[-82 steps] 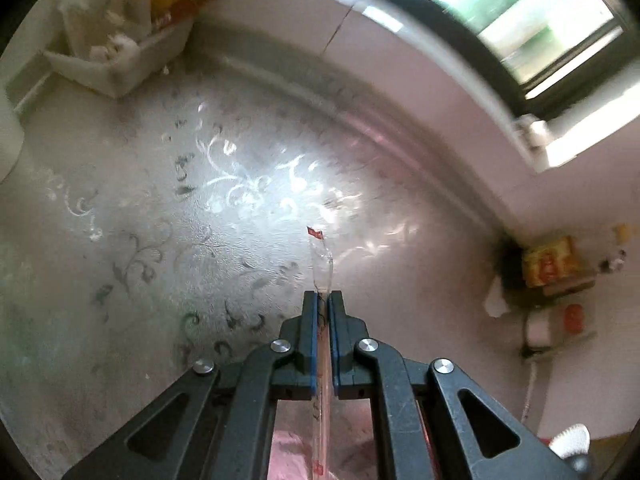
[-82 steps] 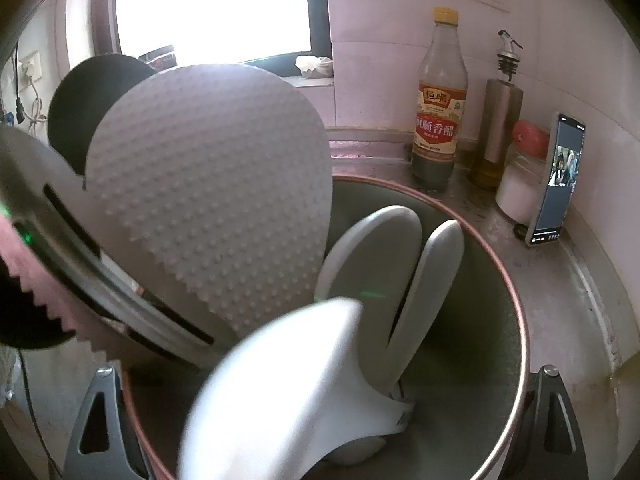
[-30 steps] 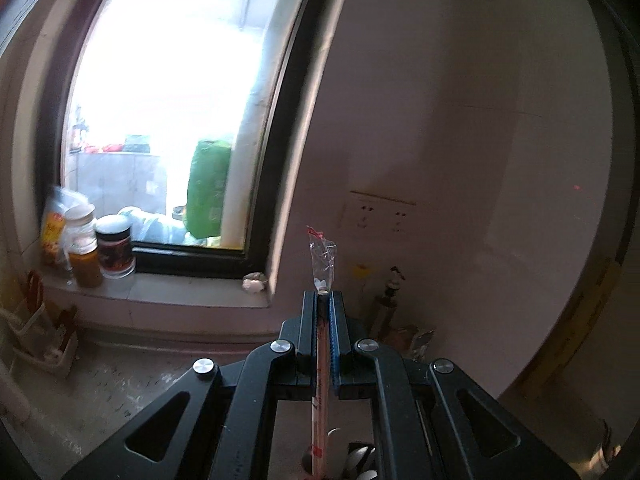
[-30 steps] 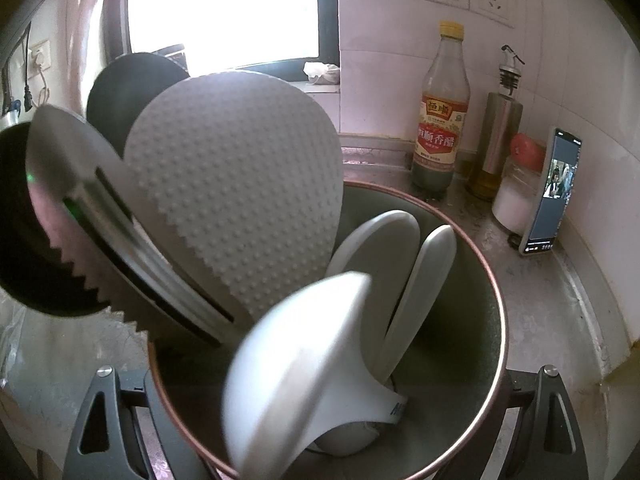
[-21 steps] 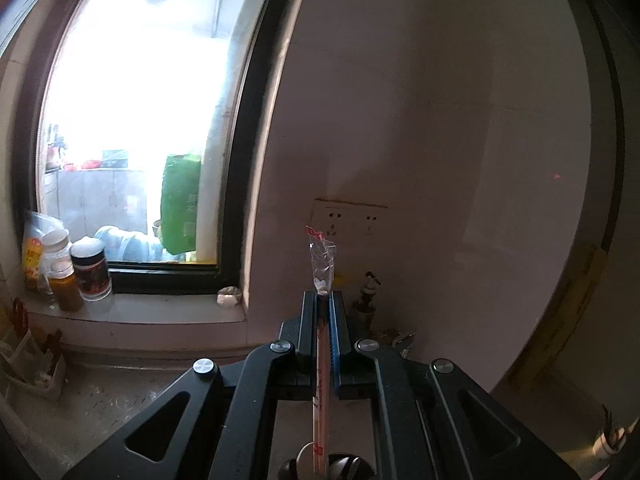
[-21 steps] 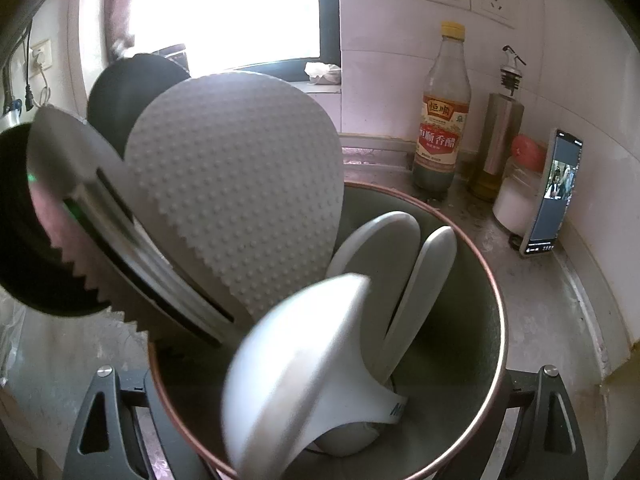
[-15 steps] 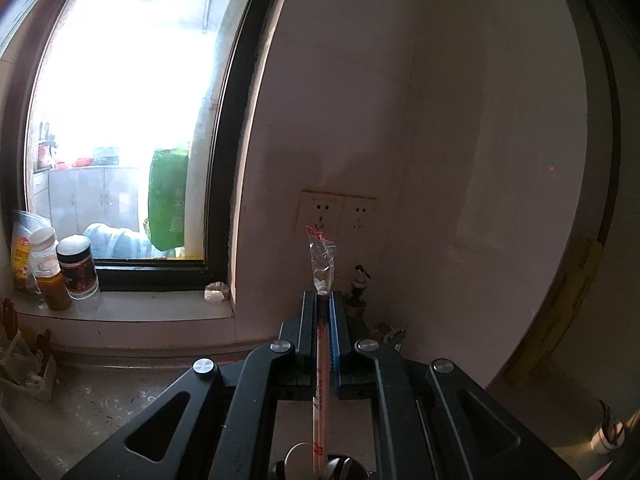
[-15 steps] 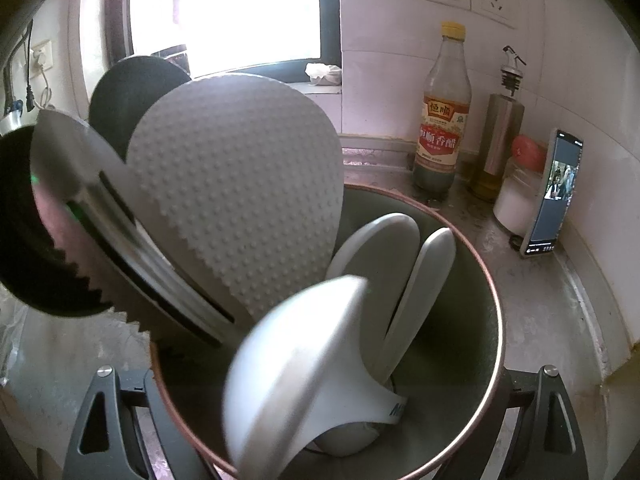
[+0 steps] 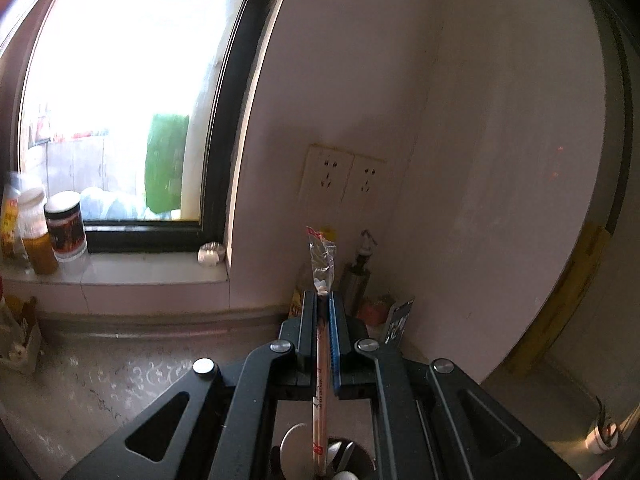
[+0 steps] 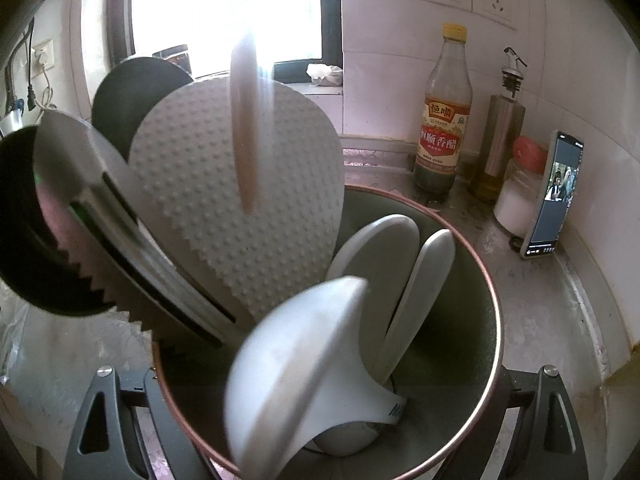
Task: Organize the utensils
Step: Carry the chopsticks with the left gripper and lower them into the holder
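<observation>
Left gripper (image 9: 323,300), lower centre of left view: clenched on wrapped chopsticks (image 9: 320,380), held mid-length. Their blurred tip hangs at upper centre of right view, above the utensil pot (image 10: 494,300). Right gripper (image 10: 328,384) grasps the pot by its sides. Chopsticks prob. light, stiff, thin; wrapper slippery, so grip firmly mid-length.

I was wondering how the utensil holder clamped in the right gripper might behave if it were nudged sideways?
Probably top-heavy: the dotted rice paddle and slotted spatula rise well above the utensil holder rim and lean to one side. Its smooth round wall may slip or turn within the right gripper.
</observation>
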A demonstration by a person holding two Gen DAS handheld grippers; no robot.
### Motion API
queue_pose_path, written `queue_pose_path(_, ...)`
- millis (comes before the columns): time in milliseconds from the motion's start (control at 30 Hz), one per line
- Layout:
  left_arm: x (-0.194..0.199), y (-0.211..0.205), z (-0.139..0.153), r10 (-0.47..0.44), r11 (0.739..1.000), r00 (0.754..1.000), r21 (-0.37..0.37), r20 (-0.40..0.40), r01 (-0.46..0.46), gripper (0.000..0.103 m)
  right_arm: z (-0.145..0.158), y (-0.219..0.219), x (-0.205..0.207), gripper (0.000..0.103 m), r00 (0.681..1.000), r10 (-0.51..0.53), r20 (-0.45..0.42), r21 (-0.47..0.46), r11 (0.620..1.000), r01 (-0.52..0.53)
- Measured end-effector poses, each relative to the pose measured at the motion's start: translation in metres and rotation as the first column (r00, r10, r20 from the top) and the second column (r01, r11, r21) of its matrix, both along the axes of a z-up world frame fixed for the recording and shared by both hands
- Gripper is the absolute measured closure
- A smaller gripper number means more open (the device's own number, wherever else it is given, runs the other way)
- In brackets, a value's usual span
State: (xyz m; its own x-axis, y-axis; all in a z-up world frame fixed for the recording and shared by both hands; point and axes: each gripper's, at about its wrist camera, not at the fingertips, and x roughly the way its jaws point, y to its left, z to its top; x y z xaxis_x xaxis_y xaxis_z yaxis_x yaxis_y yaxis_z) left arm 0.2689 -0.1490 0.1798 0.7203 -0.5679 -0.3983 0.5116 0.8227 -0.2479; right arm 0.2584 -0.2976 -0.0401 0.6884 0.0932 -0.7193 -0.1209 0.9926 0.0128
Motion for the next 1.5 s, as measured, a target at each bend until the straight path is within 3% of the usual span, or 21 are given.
queue_pose_path(167, -0.001, 0.003, -0.016, -0.001, 1.0, 0.998, 0.006, -0.059, 0.001, 0.098, 0.0, 0.0, -0.001, 0.011, 1.0, 0.001, 0.002, 0.001, 1.0, -0.001)
queue_pose_path(433, -0.01, 0.013, -0.021, 0.004, 1.0, 0.998, 0.004, -0.062, -0.004, 0.098, 0.002, 0.001, -0.002, 0.011, 1.0, 0.002, 0.004, -0.002, 1.0, -0.002)
queue_pose_path(667, -0.027, 0.022, -0.013, 0.011, 1.0, 1.0, 0.014, -0.023, -0.011, 0.098, 0.002, 0.0, -0.002, 0.011, 1.0, 0.003, 0.005, -0.002, 1.0, -0.003)
queue_pose_path(1133, -0.007, 0.005, -0.012, -0.042, 0.999, 0.999, -0.011, 0.003, 0.042, 0.098, 0.002, 0.001, -0.003, 0.011, 1.0, 0.003, 0.004, -0.002, 1.0, -0.003)
queue_pose_path(1267, -0.003, 0.004, -0.027, -0.042, 0.999, 0.998, 0.019, -0.053, 0.043, 0.098, 0.002, 0.001, -0.002, 0.011, 1.0, 0.003, 0.004, -0.002, 1.0, -0.003)
queue_pose_path(1400, -0.002, 0.006, -0.05, -0.051, 0.997, 0.986, 0.052, -0.16, 0.06, 0.098, 0.002, 0.002, -0.003, 0.011, 1.0, 0.005, 0.005, -0.004, 1.0, -0.005)
queue_pose_path(1500, -0.003, 0.014, -0.061, -0.054, 0.997, 0.974, 0.035, -0.218, 0.063, 0.098, 0.002, 0.002, -0.002, 0.011, 1.0, 0.005, 0.004, -0.003, 1.0, -0.005)
